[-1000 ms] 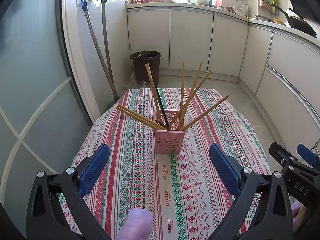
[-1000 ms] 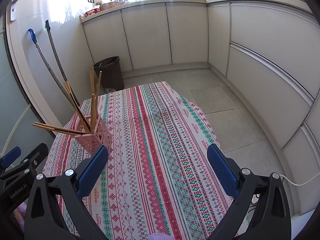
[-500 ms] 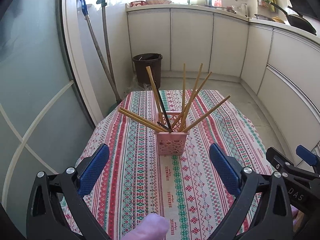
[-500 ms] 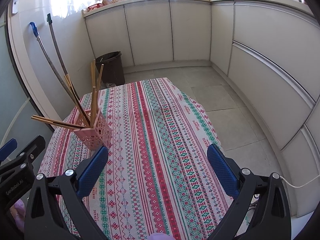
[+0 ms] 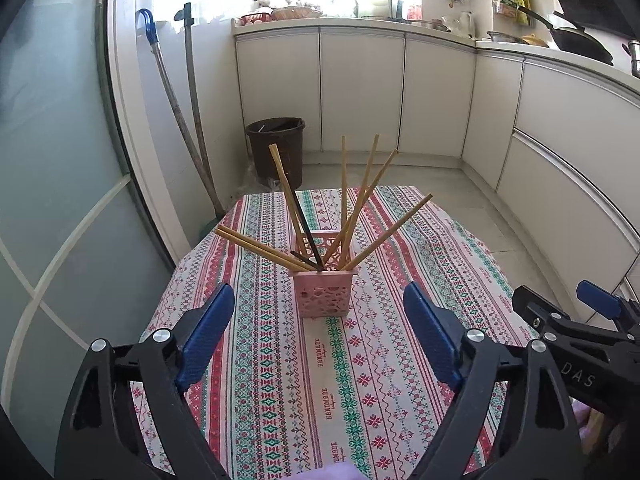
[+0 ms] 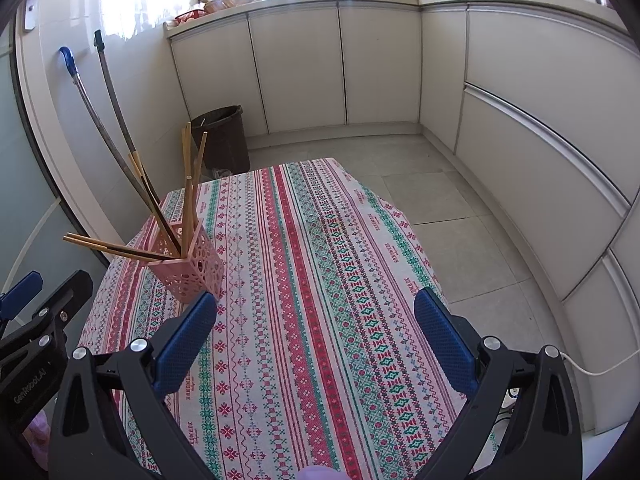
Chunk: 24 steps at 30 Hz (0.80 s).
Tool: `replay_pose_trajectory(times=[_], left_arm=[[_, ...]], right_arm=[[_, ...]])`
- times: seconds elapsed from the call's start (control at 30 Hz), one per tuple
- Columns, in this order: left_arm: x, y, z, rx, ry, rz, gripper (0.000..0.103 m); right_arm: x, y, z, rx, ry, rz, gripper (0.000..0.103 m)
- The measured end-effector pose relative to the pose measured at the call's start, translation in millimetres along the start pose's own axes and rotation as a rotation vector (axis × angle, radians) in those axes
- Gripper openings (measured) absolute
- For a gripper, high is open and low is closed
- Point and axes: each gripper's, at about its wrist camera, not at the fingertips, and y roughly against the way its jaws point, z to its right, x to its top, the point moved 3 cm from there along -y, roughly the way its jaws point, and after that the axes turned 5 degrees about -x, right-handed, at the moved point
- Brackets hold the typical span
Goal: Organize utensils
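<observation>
Two grippers are seen held above the near end of a table draped in a striped, patterned tablecloth (image 5: 280, 360), each with its blue-padded jaws spread wide and nothing between them. The left gripper (image 5: 318, 332) is pointed straight at a pink perforated holder (image 5: 323, 294), which stands upright on the cloth near the table's middle, just beyond the fingertips and apart from them. A bundle of chopsticks (image 5: 360, 204) is fanned out of the holder: most are light wood, one or two are dark, and two of the wooden ones are tilted low toward the left, resting over the rim. The right gripper (image 6: 316, 330) is aimed at bare cloth, with the holder seen off to its left, close beside the left blue pad (image 6: 186, 340) in that view; whether they touch cannot be told. In the left wrist view, part of the right gripper's black frame is visible at the right edge. Behind the table, a dark bin (image 5: 276, 152) is set on the floor against white cabinets (image 5: 360, 92), and two long handles (image 5: 180, 120) are leaned on the wall.
</observation>
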Motion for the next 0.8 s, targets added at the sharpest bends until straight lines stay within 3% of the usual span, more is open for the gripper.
replay_pose_trajectory(times=[0.17,0.8], left_arm=[[0.0,-4.7,-3.0,0.028,0.011,-0.033,0.096],[0.5,-4.5,-4.9,0.039,0.012,-0.038,0.096]], right_arm=[[0.8,-0.1,0.5,-0.001,0.0,-0.001,0.096],[0.4,-0.5,0.1,-0.002,0.001,-0.003,0.096]])
